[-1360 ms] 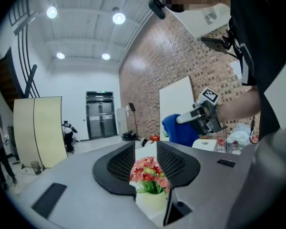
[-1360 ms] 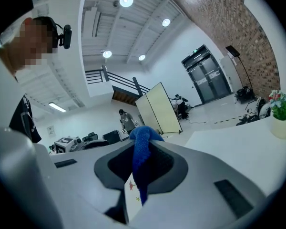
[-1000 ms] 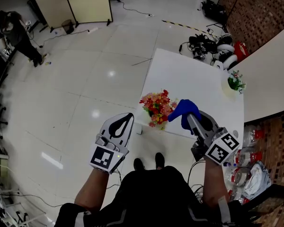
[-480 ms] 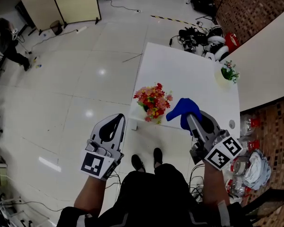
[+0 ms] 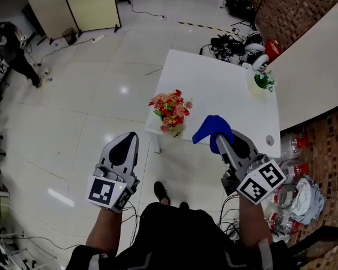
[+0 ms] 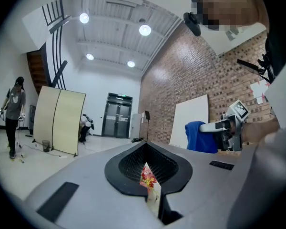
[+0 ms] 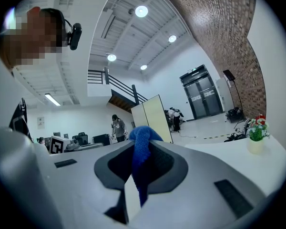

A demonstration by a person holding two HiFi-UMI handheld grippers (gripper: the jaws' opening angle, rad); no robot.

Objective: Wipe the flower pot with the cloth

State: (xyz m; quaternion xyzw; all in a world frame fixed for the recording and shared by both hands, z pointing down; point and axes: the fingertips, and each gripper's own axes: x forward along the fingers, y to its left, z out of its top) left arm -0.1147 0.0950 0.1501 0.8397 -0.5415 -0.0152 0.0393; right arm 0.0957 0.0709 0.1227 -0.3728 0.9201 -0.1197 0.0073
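Blue cloth [image 5: 211, 129] is clamped in the closed right tool [image 5: 221, 142] nr the flower pot [image 5: 170, 112] (near-left corner of the worktop [image 5: 225, 89]); left tool [image 5: 128, 139] is closed, empty.

Square white table [image 5: 219, 94] seen standing on glossy floor [image 5: 96, 100]; flower pot [image 5: 172, 118] placed at near left corner, small green plant [image 5: 262, 82] set at far right corner.

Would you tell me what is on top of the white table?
A pot of red flowers at the near-left corner, a small green plant at the far right. The blue cloth in the right gripper covers part of the near edge.
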